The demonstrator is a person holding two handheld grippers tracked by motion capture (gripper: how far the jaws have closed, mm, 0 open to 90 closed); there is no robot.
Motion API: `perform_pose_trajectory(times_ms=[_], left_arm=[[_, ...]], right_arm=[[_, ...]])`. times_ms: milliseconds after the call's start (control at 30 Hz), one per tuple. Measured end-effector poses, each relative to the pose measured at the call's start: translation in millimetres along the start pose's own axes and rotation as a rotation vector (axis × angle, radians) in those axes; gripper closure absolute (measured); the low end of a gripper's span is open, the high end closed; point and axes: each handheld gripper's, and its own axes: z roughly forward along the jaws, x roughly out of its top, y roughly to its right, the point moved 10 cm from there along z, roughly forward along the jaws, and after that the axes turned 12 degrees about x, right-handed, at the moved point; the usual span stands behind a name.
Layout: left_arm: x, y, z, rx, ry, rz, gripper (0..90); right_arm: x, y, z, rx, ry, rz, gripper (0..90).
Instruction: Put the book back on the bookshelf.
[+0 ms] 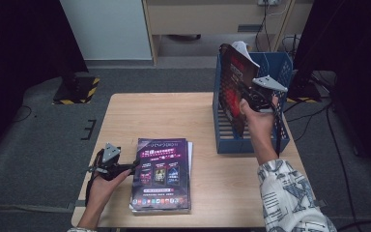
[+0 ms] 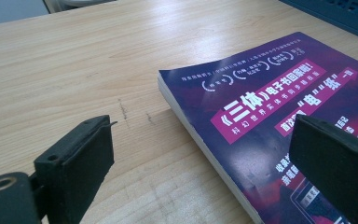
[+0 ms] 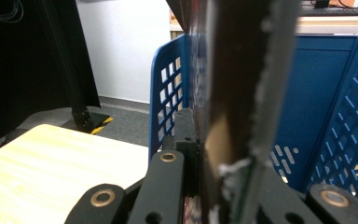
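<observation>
While clamping a magazine (image 1: 233,87), right gripper (image 1: 251,96) enters bin (image 1: 251,142).

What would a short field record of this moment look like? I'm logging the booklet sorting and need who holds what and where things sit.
work: filing booklets into the blue crate
right tongs: shut on a dark booklet, held upright in the crate
left tongs: open, at the left edge of the purple booklet stack
stack: lies flat on the wooden table, near its front edge
crate: on the table's right side
</observation>
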Motion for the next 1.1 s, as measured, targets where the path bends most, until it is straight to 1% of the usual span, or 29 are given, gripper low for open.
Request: perform_pose_trajectory(times_ms=[200, 467, 667, 833, 967, 1100], left_arm=[[-0.4, 0.1, 0.4, 0.002, -0.001, 0.001, 6.2], [-0.2, 0.1, -0.3, 0.002, 0.001, 0.000, 6.1], [0.5, -0.5, -0.9, 0.004, 0.004, 0.002, 6.2], [0.1, -0.5, -0.5, 0.004, 0.002, 0.002, 6.1], [0.5, 0.4, -0.5, 0.003, 0.003, 0.003, 6.1], [0.6, -0.4, -1.0, 0.004, 0.004, 0.000, 6.2]], right_arm=[[-3.7, 0.2, 2.3, 0.001, 0.013, 0.008, 87.0], [-13.3, -3.3, 8.5, 0.007, 0.015, 0.021, 87.0], [-17.2, -5.0, 12.2, 0.010, 0.017, 0.015, 87.0], [-22.4, -5.7, 13.2, 0.010, 0.025, 0.024, 87.0], [-26.9, -8.2, 14.9, 0.017, 0.019, 0.029, 87.0], [-29.4, -12.0, 16.5, 0.019, 0.012, 0.019, 87.0]])
